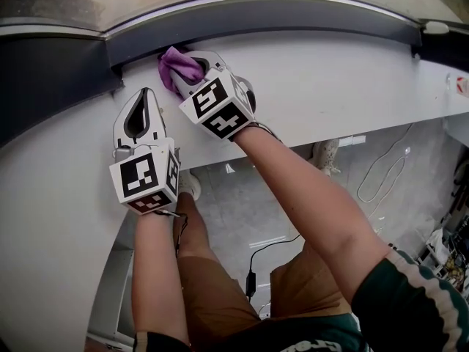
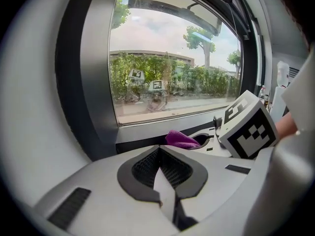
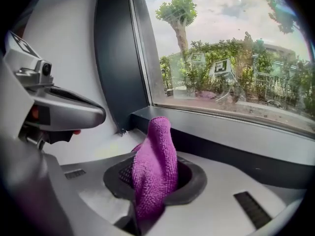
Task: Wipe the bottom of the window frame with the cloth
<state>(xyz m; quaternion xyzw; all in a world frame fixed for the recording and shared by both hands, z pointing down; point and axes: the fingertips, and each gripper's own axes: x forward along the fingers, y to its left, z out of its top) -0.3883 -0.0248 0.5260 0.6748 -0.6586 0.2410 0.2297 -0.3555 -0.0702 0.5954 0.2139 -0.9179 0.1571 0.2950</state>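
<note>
Purple cloth (image 3: pixel 156 166) is clamped between the closed jaws of the right gripper (image 1: pixel 192 79). Its free end is held up at the dark bottom rail of the window frame (image 3: pixel 231 136), near the left corner. Left gripper (image 1: pixel 139 117) is laid on the white sill (image 1: pixel 337 86) just beside, jaws drawn together, nothing held. Trees and a building are seen through the glass (image 2: pixel 172 73).

A white cable (image 1: pixel 361 188) is looping across the grey floor (image 1: pixel 242 215); a black cable (image 1: pixel 253 259) is trailing near it; outdoors, a tall tree (image 3: pixel 178 11) is standing beside a green hedge (image 3: pixel 236 63) under bright sky.
</note>
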